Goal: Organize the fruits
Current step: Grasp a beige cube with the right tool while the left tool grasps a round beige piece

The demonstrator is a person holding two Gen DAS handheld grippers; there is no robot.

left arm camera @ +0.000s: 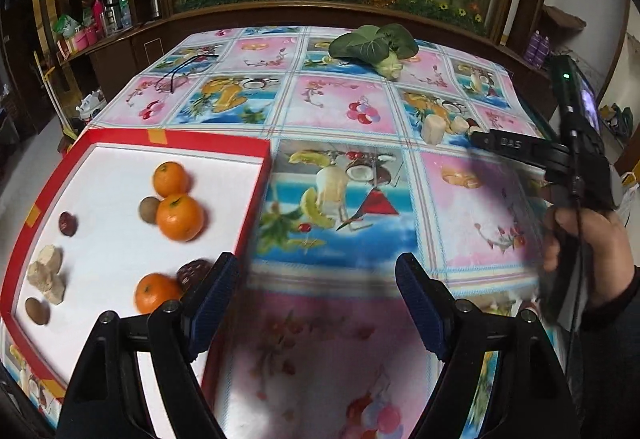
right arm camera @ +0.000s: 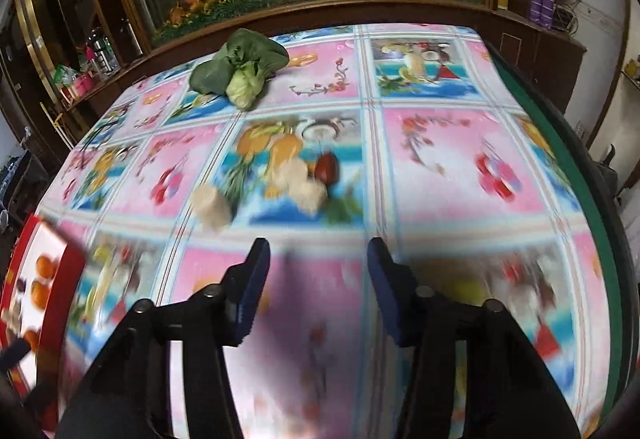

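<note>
Indoors, fruit-print tablecloth, red-rimmed tray, both tools parted, empty.

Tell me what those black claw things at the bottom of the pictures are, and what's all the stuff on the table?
They are grabbers, like big tongs. A person holds one in each hand, and each has a little camera looking out along its two fingers. One picture comes from the left gripper, the other from the right gripper. In the left picture you can even see the person's hand holding the right one.

Both grabbers are open and carry nothing.

On the flowery tablecloth sits a red tray with three oranges, some small brown and dark red fruits and pale chunks. Out on the cloth lie a leafy green vegetable, more pale chunks and a dark red fruit.
</note>
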